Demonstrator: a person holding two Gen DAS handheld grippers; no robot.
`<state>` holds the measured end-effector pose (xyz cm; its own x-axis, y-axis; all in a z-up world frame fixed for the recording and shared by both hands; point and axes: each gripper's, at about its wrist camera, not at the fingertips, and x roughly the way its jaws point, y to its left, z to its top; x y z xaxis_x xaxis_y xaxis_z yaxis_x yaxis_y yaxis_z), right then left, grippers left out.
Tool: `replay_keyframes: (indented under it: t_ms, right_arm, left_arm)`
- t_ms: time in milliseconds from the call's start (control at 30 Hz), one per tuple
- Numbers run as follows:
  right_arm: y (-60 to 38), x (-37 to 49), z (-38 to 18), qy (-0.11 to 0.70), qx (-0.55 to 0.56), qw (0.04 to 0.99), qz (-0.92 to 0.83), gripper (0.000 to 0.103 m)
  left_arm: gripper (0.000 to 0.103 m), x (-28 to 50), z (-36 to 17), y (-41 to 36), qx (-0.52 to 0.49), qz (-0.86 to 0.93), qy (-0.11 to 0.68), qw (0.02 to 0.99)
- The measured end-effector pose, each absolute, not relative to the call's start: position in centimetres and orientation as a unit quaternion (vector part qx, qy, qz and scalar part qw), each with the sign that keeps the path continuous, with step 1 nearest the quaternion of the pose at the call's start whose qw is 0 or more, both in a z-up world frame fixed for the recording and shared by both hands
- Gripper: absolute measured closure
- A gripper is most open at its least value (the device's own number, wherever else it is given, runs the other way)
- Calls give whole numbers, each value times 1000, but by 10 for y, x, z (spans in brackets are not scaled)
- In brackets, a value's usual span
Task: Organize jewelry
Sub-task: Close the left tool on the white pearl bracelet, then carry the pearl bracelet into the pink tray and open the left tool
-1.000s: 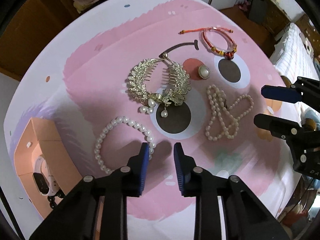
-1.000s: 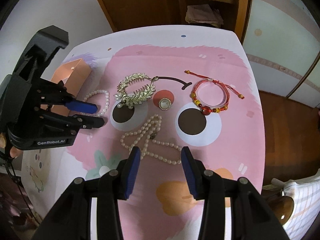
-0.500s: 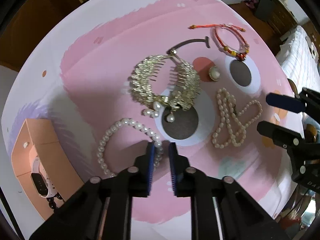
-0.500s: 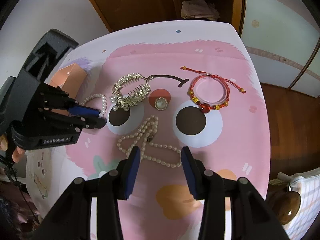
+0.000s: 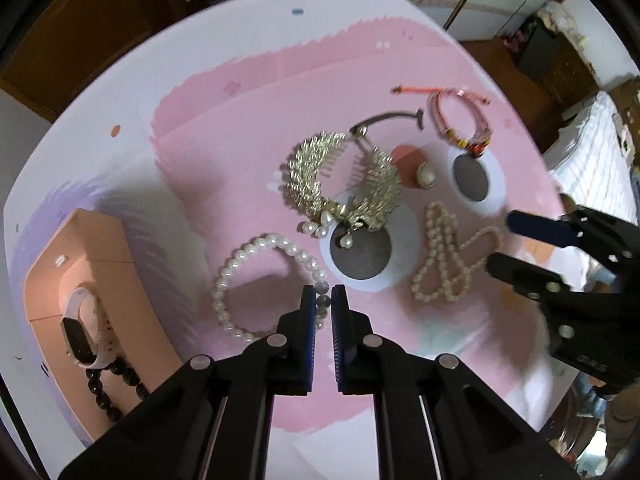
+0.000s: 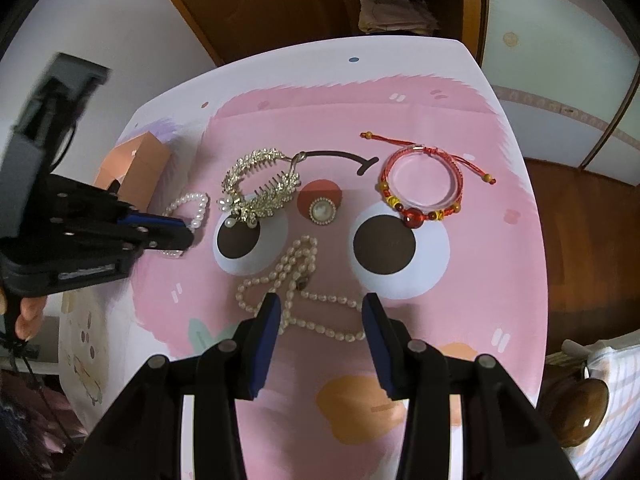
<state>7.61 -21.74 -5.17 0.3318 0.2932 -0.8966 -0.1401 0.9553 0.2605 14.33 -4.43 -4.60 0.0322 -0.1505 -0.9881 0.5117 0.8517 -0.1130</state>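
My left gripper (image 5: 323, 300) is shut on the near side of a white pearl bracelet (image 5: 256, 248), which lies on the pink mat (image 5: 224, 152); the bracelet also shows in the right wrist view (image 6: 192, 206). A gold leaf hair comb (image 5: 344, 184) with pearl drops lies beyond it. A pearl brooch (image 5: 426, 176), a long pearl necklace (image 5: 444, 264) and a red cord bracelet (image 5: 464, 124) lie to the right. My right gripper (image 6: 320, 312) is open and empty, just above the necklace (image 6: 292, 280).
An open peach box (image 5: 100, 264) at the mat's left edge holds a white wristband (image 5: 88, 332) and dark beads (image 5: 116, 384). A wooden shelf unit (image 6: 400, 0) stands behind the table. The table's right edge drops to a wood floor (image 6: 580, 240).
My left gripper moved forward and closed its fingers on the pearl bracelet. The right gripper stayed open and shifted slightly closer over the necklace.
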Motion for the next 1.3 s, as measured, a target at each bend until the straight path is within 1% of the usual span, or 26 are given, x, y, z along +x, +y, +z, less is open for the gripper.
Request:
replay_keyframes:
  t_ms: [367,533,600,833,1000,1300]
  right_arm:
    - [-213,78,-40,555,69,819,131,60]
    - [-220,84,-32,548,79,824,121,61]
    - [-223,87,-29,545,81,826,116,61]
    - [-235,109,-22,542,96,831,86,61]
    - [-242,124,-20,542,113,829,78,61]
    - [-208,135,-21,550,112,820,114,61]
  left_arm:
    - [98,142,20,-7,75,-235,621,744]
    - [98,130,37,2,46,-231,602,763]
    - [98,127,51,13,38,-229,593,771]
    - [98,131,75,50,16,-197,572,796]
    - [98,138,77,85,4,-158,570,807]
    - [98,144,47,118,1,-113,584,804]
